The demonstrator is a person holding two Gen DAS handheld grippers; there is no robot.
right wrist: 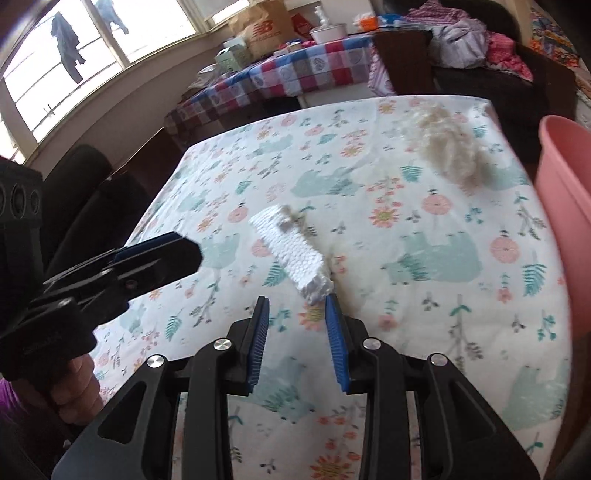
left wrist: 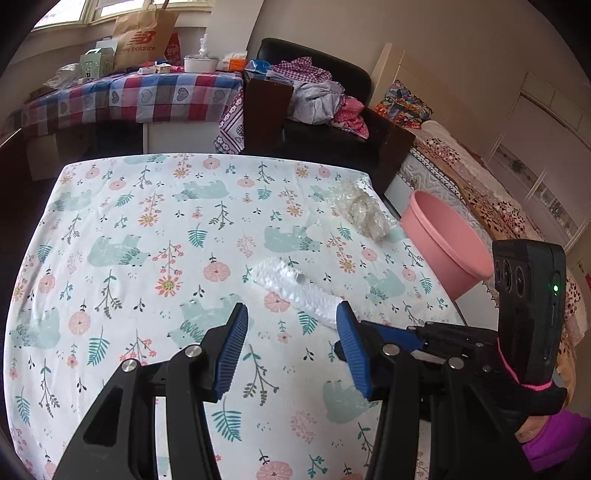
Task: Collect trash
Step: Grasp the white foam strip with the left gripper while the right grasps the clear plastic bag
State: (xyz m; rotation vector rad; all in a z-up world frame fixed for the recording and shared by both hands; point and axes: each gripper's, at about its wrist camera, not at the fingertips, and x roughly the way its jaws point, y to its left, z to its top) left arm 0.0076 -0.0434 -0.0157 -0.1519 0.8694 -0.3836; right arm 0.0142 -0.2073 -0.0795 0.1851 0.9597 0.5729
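Pink basin (left wrist: pixel 448 245) sat off desk's (left wrist: pixel 110 221) right edge, crumpled clear plastic (left wrist: pixel 364 212) far right on floral cloth. White foam strip (left wrist: pixel 295 290) lay mid-desk, long axis running far-left to near-right, small grey bit on far end. Left claw (left wrist: pixel 291 345) gaped wide, empty; right claw (right wrist: pixel 297 332) half-open, empty, just short of strip's near end. Right view blurry.

Daylight through bay window (right wrist: pixel 55 55), far left. Checked-cloth side table (left wrist: pixel 147 96) below it, cluttered, brown paper bag (left wrist: pixel 144 37) on top. Black armchair (left wrist: pixel 332 122) heaped with clothes, far centre. Bed (left wrist: pixel 461 173) along right, cream wall (left wrist: pixel 424 29) behind.
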